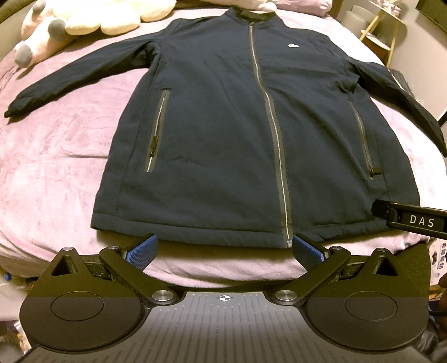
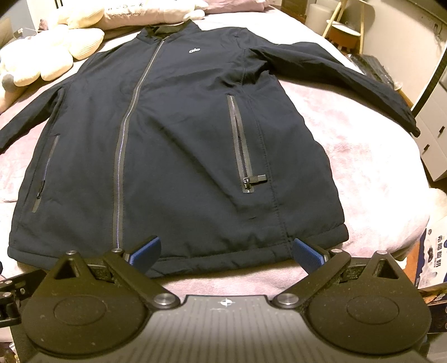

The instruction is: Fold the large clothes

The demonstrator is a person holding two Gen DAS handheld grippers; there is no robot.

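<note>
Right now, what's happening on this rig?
A person holds two grippers over a dark jacket spread flat, front up and zipped, on a pink bedspread. The left gripper and right gripper both hover open at the bottom hem, gripping nothing. Sleeves lie out to the sides; no fold made yet. Plush toys sit near the collar.

The left tool [image 1: 225, 250] is pointing forward with its 2 blue-padded fingers [image 1: 141, 251] spread wide, gripping nothing. The right tool [image 2: 226, 251] is sitting level beside it, its fingers likewise gaping apart.
</note>
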